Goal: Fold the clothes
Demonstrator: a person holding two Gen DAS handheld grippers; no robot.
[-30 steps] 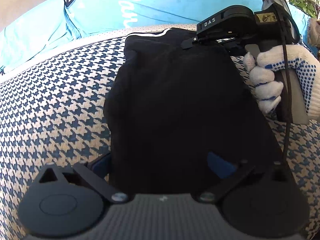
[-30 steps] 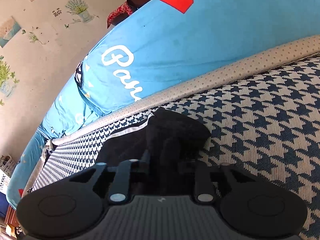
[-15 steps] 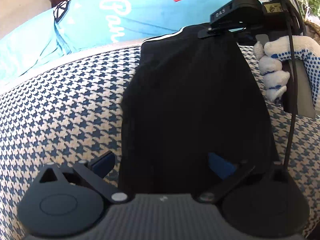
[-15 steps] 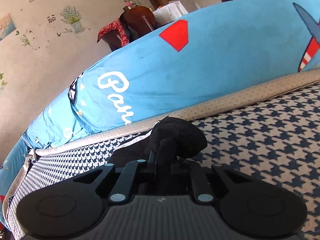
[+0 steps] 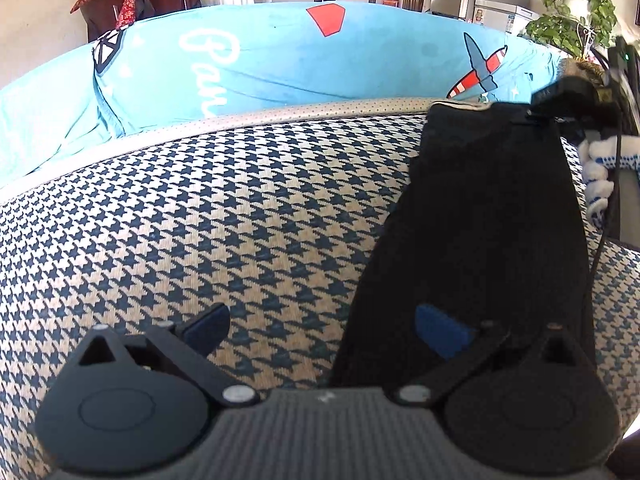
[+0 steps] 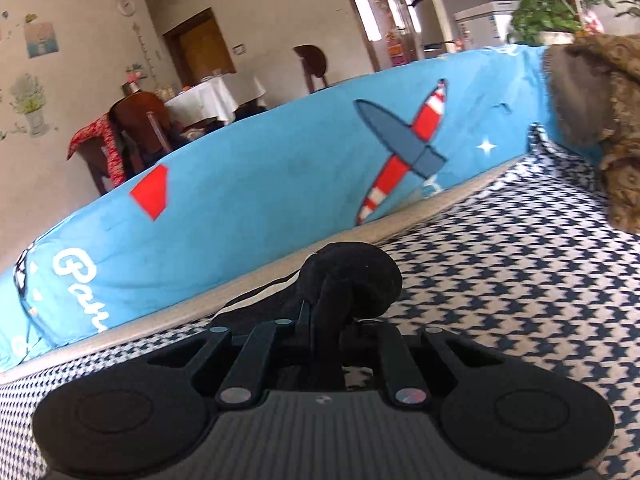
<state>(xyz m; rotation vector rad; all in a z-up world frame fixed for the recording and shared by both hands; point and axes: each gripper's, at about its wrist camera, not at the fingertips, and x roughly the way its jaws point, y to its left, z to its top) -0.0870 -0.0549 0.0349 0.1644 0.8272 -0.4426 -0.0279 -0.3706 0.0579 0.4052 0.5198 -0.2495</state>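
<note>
A long blue cushion printed with white script, a red shape and a striped aeroplane runs along the back of the houndstooth sofa seat, filling the 10 to 2 o'clock span of the left wrist view. Behind it stand dark wooden chairs, 1 draped with a red cloth, and a table under a white cloth. A leafy plant sits at 1 o'clock, and a brown fuzzy cushion crowds the seat's far right end at 2 o'clock in the right wrist view. Nothing lies on the open stretch of seat to the left of the garment.

The black garment hangs as 1 tall, narrow panel at 3 o'clock in the left view, its top edge showing a thin white stripe, its lower part reaching down to the seat in front of the left claw.

The right gripper has its jaws pinched tight on a bunched knob of the black fabric, lifting that top corner; a white dotted glove grips its handle. The left gripper stands wide apart with blue pads, gripping nothing; the garment's lower edge lies against its right finger only.
</note>
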